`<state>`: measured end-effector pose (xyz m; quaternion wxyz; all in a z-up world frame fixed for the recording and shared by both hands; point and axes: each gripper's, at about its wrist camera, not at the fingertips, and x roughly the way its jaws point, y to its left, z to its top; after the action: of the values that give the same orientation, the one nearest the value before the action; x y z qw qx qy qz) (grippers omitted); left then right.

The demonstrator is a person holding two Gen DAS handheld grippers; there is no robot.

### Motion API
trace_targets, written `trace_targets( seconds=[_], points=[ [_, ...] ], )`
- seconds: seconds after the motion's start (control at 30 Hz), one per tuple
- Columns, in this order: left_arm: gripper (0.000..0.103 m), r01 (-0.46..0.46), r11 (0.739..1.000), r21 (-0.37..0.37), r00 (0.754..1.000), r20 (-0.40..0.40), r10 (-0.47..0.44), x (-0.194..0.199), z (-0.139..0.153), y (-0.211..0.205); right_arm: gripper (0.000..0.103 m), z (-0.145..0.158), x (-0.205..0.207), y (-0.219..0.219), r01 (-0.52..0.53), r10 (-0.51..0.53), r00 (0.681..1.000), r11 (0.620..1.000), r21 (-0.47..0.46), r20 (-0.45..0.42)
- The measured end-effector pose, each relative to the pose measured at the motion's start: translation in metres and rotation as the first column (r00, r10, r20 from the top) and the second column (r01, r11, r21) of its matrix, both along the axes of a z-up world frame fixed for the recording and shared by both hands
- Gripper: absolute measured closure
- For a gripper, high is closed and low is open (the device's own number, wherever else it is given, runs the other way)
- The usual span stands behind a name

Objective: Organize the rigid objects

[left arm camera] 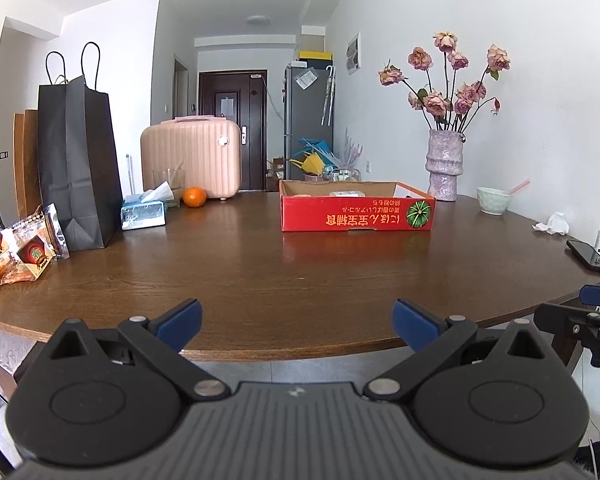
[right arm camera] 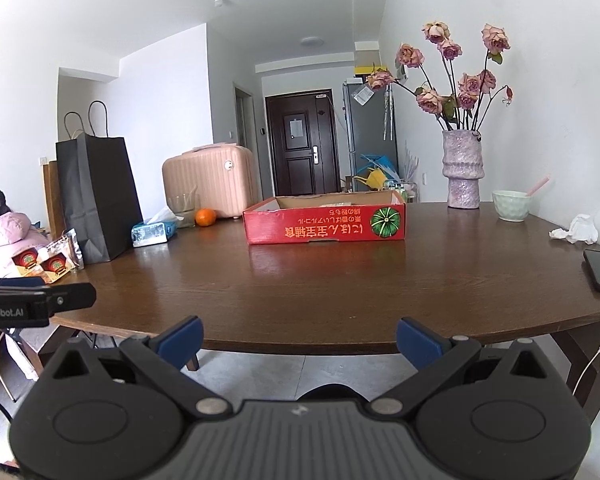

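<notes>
The red cardboard tray (left arm camera: 358, 213) sits mid-table on the wooden table (left arm camera: 240, 272), well apart from both grippers; a few items lie inside it, too hidden by its wall to name. Loose things ring it: an orange (left arm camera: 194, 196) and tissue pack (left arm camera: 144, 214) to its left, a green bowl (left arm camera: 494, 200) and phone (left arm camera: 588, 255) to its right. The left gripper (left arm camera: 298, 320) and right gripper (right arm camera: 299, 338) both hover at the near table edge, jaws spread wide and holding nothing. Judging by this, sorting has barely begun or is between picks; most objects remain outside the tray
</notes>
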<state>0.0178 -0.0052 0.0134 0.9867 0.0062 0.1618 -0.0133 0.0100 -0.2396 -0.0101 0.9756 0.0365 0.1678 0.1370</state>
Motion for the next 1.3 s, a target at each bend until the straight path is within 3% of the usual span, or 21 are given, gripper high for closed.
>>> trace_targets(
  seconds=[1.3],
  points=[
    [0.000,0.002,1.000,0.009,1.000,0.006,-0.002,0.0003,0.0025,0.0002,0.000,-0.0014,0.0025,0.0010,0.009,-0.009,1.000,1.000,-0.008,-0.003]
  ],
)
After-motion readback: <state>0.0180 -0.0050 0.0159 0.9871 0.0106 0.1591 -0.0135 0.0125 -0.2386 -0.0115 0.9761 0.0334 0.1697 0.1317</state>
